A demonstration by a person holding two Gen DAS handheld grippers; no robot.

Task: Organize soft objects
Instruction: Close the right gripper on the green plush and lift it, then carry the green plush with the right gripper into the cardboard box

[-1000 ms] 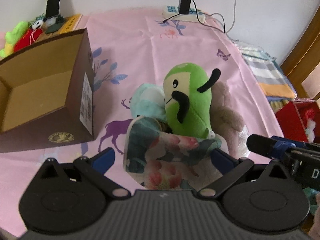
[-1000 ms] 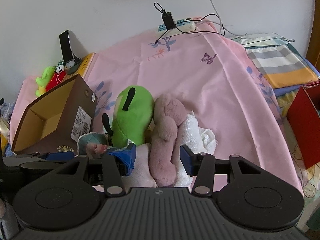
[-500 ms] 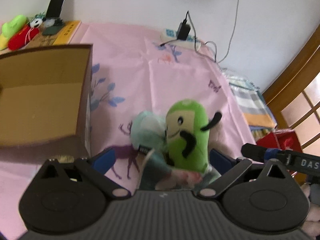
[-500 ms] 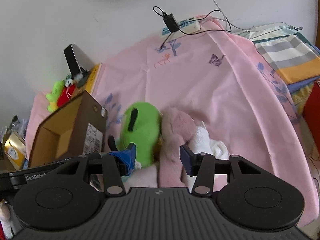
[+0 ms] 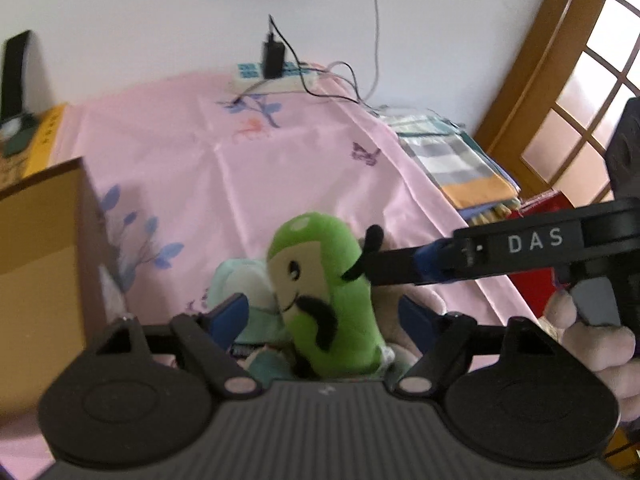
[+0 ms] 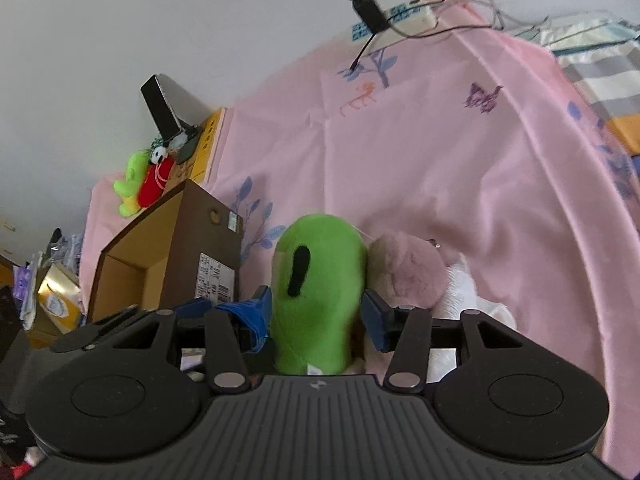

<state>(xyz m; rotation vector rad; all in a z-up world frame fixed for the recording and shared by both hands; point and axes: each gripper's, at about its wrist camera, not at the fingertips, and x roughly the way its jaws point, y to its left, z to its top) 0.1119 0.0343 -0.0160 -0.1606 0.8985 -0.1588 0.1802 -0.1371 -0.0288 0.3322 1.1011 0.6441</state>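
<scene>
Green plush toy [image 5: 324, 292] stands upright in the middle of the soft pile on the pink sheet [image 5: 280, 168], face w/ black moustache toward the left wrist cam, black arm sticking out on its right side; in the right wrist view it shows its back [image 6: 320, 292] w/ one black stripe.

Left gripper [image 5: 324, 316]: jaws have just been closing, now medium-wide; green toy and a pale mint plush [image 5: 244, 284] sit between the blue pads; pads not seen pressing on either, gaps visible, so nothing gripped.

Right gripper [image 6: 316, 312]: jaws have just been opening a little; green toy fills the gap and both blue pads lie right against its sides; looks like a grip on the toy, though blur makes the contact hard to be sure of. In the left view the right gripper's finger [image 5: 404, 270] reaches in from the right edge to the toy's black arm, a hand [image 5: 592, 344] on its handle.

Pink fluffy plush [image 6: 408, 276] touches the green toy's right side in the right view; white plush [image 6: 468, 292] just beyond it.

Open cardboard box [image 6: 160, 256] stands left of the pile, near but apart; power strip [image 6: 392, 20] w/ charger at the far edge by the wall.
</scene>
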